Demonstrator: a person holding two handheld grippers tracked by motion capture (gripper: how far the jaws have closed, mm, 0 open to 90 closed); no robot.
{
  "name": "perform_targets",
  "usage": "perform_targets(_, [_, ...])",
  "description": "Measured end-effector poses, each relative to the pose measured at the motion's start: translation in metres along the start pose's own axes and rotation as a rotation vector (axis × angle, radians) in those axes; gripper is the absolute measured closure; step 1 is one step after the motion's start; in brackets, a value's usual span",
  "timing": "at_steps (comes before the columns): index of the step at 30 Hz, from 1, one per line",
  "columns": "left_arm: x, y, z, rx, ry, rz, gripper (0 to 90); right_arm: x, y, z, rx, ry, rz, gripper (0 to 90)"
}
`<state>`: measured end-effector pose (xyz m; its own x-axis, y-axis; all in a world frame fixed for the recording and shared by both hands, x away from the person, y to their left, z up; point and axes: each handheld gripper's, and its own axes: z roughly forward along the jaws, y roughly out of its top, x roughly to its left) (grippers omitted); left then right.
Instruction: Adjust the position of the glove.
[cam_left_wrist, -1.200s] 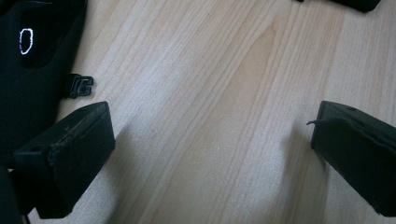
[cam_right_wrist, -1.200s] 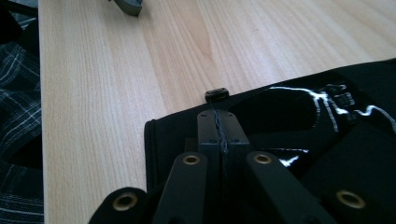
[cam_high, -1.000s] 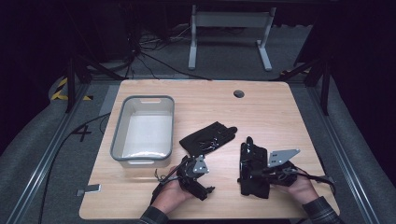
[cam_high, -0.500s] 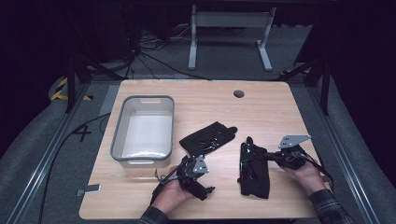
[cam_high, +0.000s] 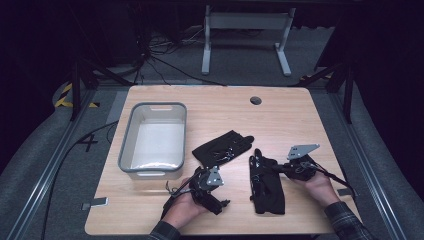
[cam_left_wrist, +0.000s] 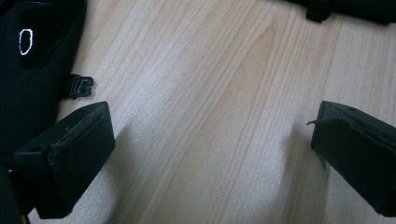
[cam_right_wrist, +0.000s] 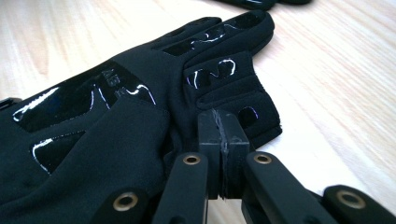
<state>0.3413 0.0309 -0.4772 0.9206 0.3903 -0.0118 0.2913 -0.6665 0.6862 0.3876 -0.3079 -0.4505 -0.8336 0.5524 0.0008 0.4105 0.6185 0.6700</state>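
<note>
Looking across the wooden table (cam_high: 300, 120) from left to right, we first meet a grey tub (cam_high: 154, 140) with a pale inside, standing near the left edge. Just in front of it and a little to the right, our left hand (cam_high: 181, 209) holds the left gripper (cam_high: 215, 197) low over the bare wood; in the left gripper view its jaws stand wide apart with nothing but wood grain between them, and the edge of a black glove (cam_left_wrist: 32, 60) shows at the upper left beside a small black clip (cam_left_wrist: 79, 86). Beyond that gripper, toward the middle of the table, we see one black glove (cam_high: 221, 146) lying flat, fingers pointing away to the right. Next to it, farther right, a second black glove (cam_high: 266, 182) lies lengthwise with its fingers pointing away from us. Our right hand (cam_high: 316, 186) holds the right gripper (cam_high: 274, 169) at that glove's right side, near the fingers. In the right gripper view the jaws are pressed together against the edge of this glove (cam_right_wrist: 116, 121), by a short finger with glossy markings; whether any fabric is caught between them we cannot tell.
</note>
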Motion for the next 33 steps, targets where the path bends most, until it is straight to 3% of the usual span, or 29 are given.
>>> perform_targets(8, [0.0,0.0,0.0,-0.002,0.0,0.001,0.0,0.007,0.001,0.001,0.006,0.013,-0.02,90.0])
perform_targets(12, [0.0,0.0,0.0,-0.001,0.0,0.001,0.0,0.01,0.001,-0.008,-0.029,0.014,-0.017,90.0])
perform_targets(21, [0.0,0.0,0.0,0.0,0.0,0.0,0.0,0.039,-0.007,-0.019,-0.047,0.081,-0.034,90.0])
perform_targets(27, [0.0,0.0,0.0,-0.001,0.0,0.001,0.0,0.056,-0.01,-0.017,-0.034,0.094,-0.073,90.0])
perform_targets(33, [0.0,0.002,0.0,0.018,0.007,-0.006,0.0,0.057,-0.015,-0.009,-0.001,0.089,-0.089,90.0])
